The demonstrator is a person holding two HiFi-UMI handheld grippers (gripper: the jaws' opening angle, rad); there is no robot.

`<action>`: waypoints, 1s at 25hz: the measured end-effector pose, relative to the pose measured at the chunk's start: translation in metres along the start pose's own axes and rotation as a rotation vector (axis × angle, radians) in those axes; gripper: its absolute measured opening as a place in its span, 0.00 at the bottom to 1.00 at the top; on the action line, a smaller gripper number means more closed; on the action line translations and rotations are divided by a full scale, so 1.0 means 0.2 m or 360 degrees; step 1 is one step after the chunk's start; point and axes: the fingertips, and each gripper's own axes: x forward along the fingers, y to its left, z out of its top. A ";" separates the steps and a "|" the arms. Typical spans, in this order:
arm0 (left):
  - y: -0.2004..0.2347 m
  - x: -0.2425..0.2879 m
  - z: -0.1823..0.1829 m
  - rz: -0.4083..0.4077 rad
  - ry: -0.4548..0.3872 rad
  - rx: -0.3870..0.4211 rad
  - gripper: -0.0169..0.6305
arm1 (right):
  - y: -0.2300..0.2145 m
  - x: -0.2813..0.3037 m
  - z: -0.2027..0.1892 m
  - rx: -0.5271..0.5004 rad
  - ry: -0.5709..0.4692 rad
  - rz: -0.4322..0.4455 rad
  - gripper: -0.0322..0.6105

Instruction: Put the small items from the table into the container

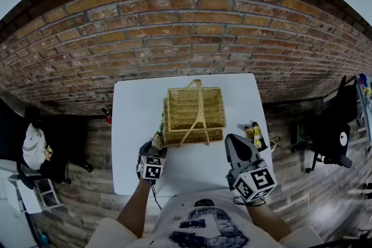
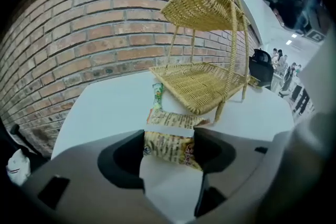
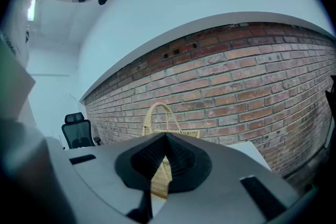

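Above table (image 1: 132, 125) left gripper (image 2: 169, 138) clamps snack packet (image 2: 173, 120) (its view only); right gripper (image 3: 164, 150) clenched.

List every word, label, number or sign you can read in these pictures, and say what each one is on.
No text here can be read.
On the packet: dark print and reddish lettering, too blurred.
On the green packet: print too small.
On the cubes: square black-and-white markers, no letters.
On the shirt: dark print, unreadable.
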 end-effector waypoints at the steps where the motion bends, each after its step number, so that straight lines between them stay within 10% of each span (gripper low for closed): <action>1: 0.02 -0.01 0.00 0.0008 -0.0005 -0.0010 0.52 | 0.00 0.00 0.00 0.0004 -0.0001 -0.0002 0.08; 25: -0.02 -0.55 0.36 0.0053 -0.0312 -0.0071 0.51 | 0.05 0.02 -0.03 0.0032 -0.0045 0.0064 0.08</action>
